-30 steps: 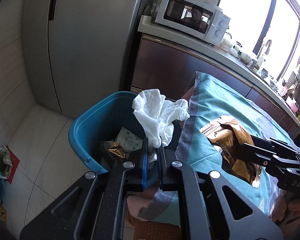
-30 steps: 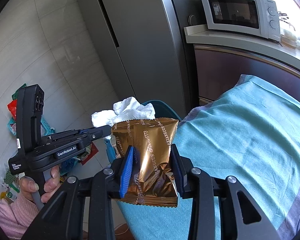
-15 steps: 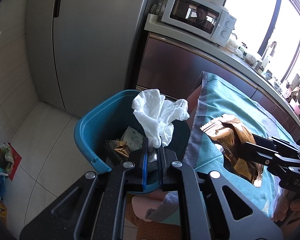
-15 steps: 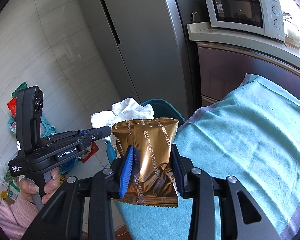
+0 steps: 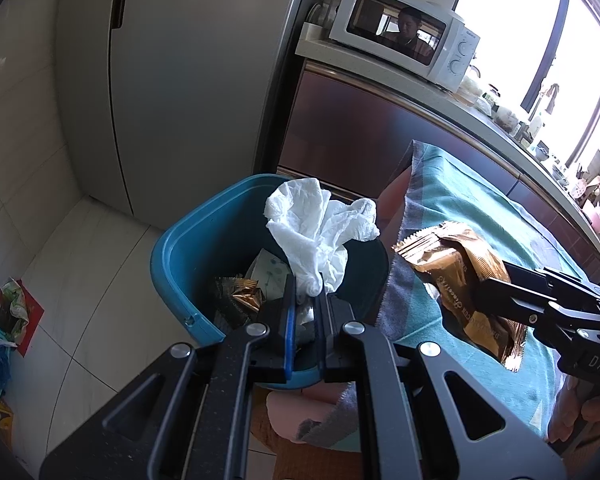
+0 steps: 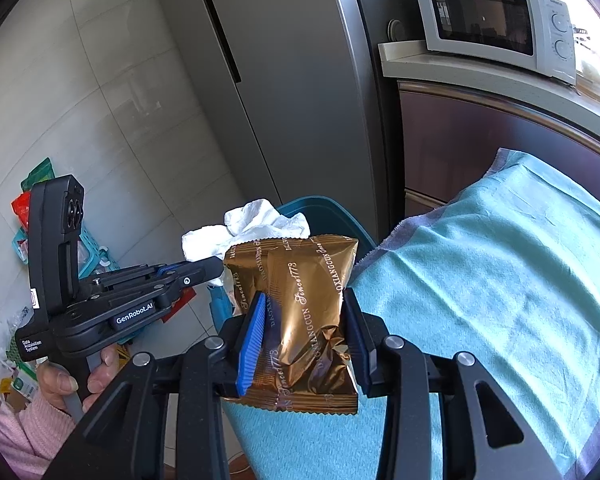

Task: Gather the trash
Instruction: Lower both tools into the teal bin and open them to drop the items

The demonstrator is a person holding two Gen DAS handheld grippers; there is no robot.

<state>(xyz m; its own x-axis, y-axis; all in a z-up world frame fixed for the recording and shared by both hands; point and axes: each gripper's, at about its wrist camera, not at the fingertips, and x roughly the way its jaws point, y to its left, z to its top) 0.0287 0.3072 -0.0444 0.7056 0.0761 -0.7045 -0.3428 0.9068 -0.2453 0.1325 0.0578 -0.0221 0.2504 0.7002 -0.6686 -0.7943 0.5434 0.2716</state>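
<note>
My left gripper (image 5: 306, 296) is shut on a crumpled white tissue (image 5: 320, 236) and holds it over the open blue trash bin (image 5: 188, 240). The bin holds a gold wrapper (image 5: 240, 296) and other scraps. My right gripper (image 6: 304, 316) is shut on a gold snack packet (image 6: 300, 304) above the edge of the teal-covered table (image 6: 500, 300). The packet (image 5: 460, 280) and right gripper also show at the right of the left wrist view. The left gripper (image 6: 216, 268) with the tissue (image 6: 252, 224) shows in the right wrist view, in front of the bin (image 6: 324, 208).
A grey fridge (image 5: 180, 80) stands behind the bin. A counter with a white microwave (image 5: 404, 32) runs along the back. Bags and clutter (image 5: 0, 320) lie on the tiled floor at the left. The table's cloth (image 5: 480, 208) hangs beside the bin.
Both grippers have moved a little toward the bin, which now sits more centrally under the tissue. Both grips are unchanged.
</note>
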